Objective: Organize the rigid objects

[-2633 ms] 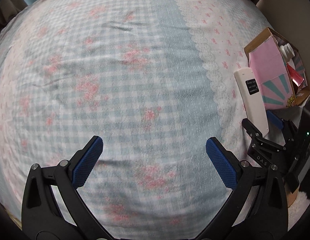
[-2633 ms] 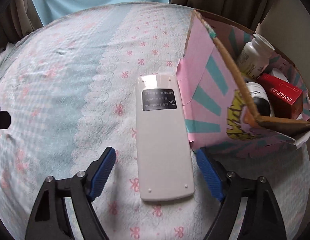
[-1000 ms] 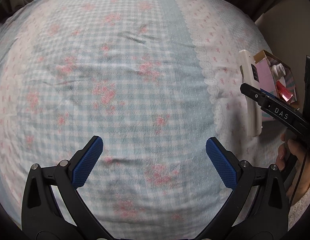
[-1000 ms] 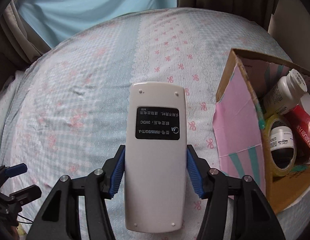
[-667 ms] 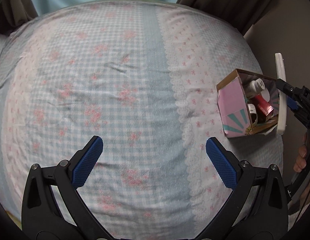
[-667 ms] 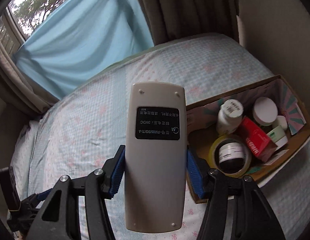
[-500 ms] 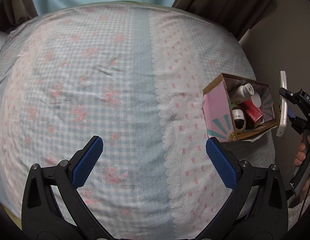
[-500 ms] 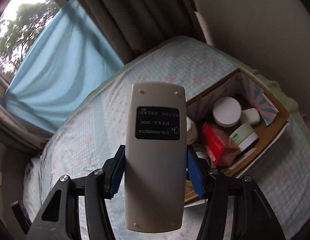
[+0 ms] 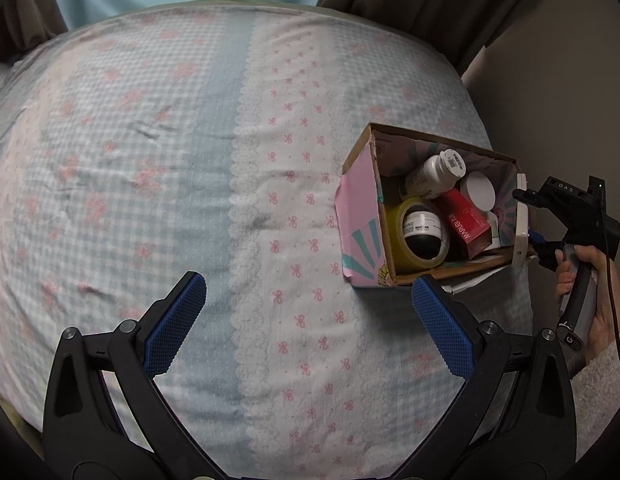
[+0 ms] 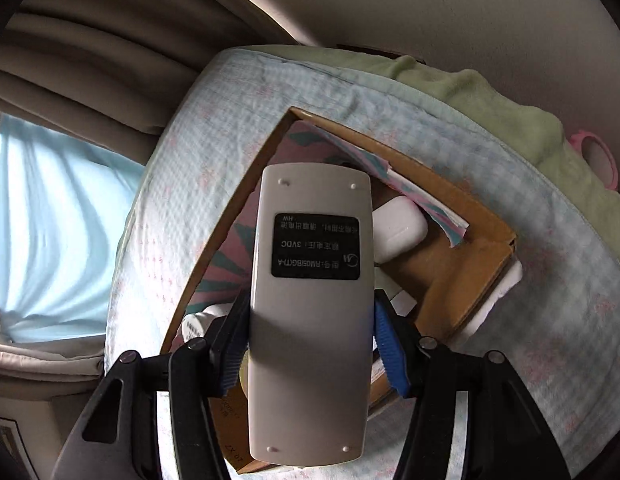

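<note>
Two blue pads of the right tool (image 10: pixel 310 344) pinch the remote (image 10: pixel 310 312) by its long edges, above the far side of the box (image 9: pixel 359 196) on the bed (image 9: pixel 190 160). Release should follow only once the remote's far end sits inside the rim, clear of the earbud case (image 10: pixel 397 228). Left tool (image 9: pixel 306 320) hovers spread, holding nothing.

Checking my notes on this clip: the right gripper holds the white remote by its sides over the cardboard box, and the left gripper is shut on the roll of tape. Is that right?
Not quite. The left gripper is open and empty over the bedspread; the roll of tape lies in the cardboard box, as the left wrist view shows. The rest stands: the right gripper grips the white remote by its sides over the box.
</note>
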Demonstrator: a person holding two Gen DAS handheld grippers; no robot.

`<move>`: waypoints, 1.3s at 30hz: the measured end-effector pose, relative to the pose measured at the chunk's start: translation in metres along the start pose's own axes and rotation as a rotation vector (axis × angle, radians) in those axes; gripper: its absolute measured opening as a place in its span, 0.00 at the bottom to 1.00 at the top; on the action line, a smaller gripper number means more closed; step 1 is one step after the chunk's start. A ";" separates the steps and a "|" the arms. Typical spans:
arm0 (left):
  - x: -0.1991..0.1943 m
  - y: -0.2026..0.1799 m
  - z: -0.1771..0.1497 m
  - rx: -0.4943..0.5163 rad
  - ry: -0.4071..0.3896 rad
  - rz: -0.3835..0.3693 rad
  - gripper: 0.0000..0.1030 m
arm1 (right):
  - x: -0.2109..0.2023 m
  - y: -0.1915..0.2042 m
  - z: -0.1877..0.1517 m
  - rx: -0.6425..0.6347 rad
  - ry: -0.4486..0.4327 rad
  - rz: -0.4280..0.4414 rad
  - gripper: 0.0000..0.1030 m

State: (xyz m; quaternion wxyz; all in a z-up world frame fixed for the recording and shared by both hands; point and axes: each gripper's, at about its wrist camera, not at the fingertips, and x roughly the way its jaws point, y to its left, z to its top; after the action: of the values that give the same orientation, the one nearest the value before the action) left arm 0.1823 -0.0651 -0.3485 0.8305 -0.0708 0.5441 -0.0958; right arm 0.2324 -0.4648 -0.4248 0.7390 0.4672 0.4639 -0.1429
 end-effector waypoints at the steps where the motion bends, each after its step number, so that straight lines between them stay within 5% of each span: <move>1: 0.000 -0.003 -0.001 -0.004 -0.002 0.005 0.99 | 0.004 -0.002 0.004 0.011 0.015 -0.001 0.53; 3: -0.001 -0.009 -0.002 -0.010 -0.006 0.017 0.99 | 0.003 -0.005 0.009 0.037 0.021 0.007 0.62; 5: -0.002 -0.011 -0.002 -0.013 -0.010 0.030 0.99 | -0.005 -0.004 0.012 0.025 -0.016 -0.031 0.92; 7: -0.004 -0.013 -0.002 -0.015 -0.012 0.039 0.99 | -0.013 -0.001 0.011 -0.047 -0.048 -0.080 1.00; 11: -0.006 -0.014 -0.003 -0.012 -0.019 0.056 0.99 | -0.016 0.003 0.003 -0.162 -0.060 -0.147 1.00; 23: -0.034 -0.016 -0.005 -0.011 -0.046 0.052 0.99 | -0.032 0.012 -0.021 -0.261 -0.035 -0.146 1.00; 32: -0.136 -0.017 0.007 0.016 -0.142 0.021 0.99 | -0.117 0.092 -0.091 -0.542 -0.034 -0.088 1.00; 39: -0.245 -0.013 0.016 0.073 -0.312 0.045 0.99 | -0.233 0.177 -0.176 -0.877 -0.270 -0.042 1.00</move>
State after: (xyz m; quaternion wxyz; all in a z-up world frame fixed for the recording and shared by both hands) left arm 0.1006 -0.0192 -0.1207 0.9089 -0.0424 0.4062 -0.0844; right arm 0.1258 -0.2790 -0.1583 0.9177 0.0779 0.3895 -0.0077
